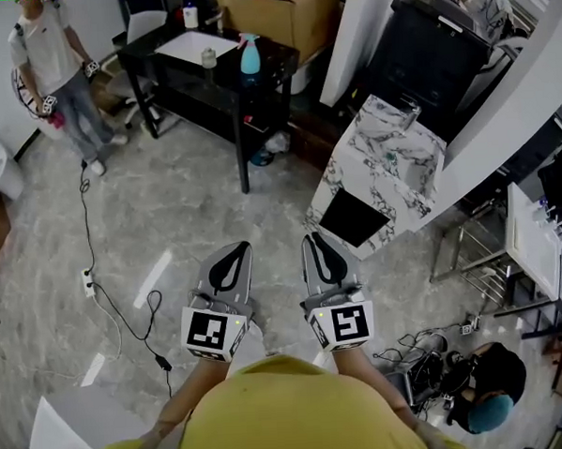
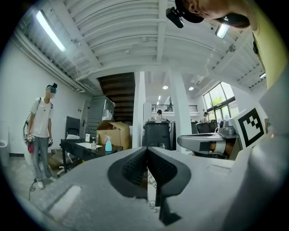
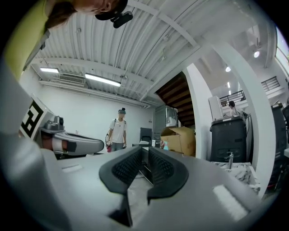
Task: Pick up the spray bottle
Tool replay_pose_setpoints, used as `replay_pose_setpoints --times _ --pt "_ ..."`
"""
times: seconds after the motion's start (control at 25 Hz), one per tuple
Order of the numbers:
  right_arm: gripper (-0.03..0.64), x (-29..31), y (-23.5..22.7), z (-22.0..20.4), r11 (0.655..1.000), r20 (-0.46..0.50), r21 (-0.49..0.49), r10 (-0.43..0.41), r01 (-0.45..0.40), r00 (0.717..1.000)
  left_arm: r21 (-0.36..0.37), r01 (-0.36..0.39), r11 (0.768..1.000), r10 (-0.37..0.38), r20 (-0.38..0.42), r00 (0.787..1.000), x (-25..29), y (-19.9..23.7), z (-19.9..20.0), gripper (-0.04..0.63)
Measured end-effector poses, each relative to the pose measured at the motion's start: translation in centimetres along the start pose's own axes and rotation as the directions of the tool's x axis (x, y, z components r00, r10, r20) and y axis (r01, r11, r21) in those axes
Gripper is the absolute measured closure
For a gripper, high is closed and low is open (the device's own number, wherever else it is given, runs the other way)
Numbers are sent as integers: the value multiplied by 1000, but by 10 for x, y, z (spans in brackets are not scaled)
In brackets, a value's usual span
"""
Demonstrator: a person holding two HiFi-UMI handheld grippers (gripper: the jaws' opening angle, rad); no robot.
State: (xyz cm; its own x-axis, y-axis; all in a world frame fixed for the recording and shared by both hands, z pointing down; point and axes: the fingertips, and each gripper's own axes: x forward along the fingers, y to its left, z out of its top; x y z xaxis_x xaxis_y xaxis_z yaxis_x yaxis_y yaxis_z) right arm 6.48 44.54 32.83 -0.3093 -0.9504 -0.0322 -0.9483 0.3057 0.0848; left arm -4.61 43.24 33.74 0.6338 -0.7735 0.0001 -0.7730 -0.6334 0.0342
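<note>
The spray bottle (image 1: 249,53), light blue with a pink trigger head, stands upright on a black table (image 1: 174,60) across the room. It shows small and far off in the left gripper view (image 2: 108,144), and its top peeks over the jaws in the right gripper view (image 3: 164,145). My left gripper (image 1: 235,247) and right gripper (image 1: 315,238) are held side by side, level, in front of my body over the marble floor, well short of the table. Both have their jaws together with nothing between them.
A person (image 1: 52,62) stands left of the table. A cardboard box (image 1: 279,12) sits behind the table. A marble counter with a sink (image 1: 381,157) stands ahead on the right. A cable and power strip (image 1: 87,281) lie on the floor at left.
</note>
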Motion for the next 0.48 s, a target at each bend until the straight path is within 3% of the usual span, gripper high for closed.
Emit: replay_pose_setpoints --times 0.48 --pt "512 175 -24 -11 1000 -19 -8 -23 23 1000 -2 66 998 -66 -31 997 121 129 -2 594"
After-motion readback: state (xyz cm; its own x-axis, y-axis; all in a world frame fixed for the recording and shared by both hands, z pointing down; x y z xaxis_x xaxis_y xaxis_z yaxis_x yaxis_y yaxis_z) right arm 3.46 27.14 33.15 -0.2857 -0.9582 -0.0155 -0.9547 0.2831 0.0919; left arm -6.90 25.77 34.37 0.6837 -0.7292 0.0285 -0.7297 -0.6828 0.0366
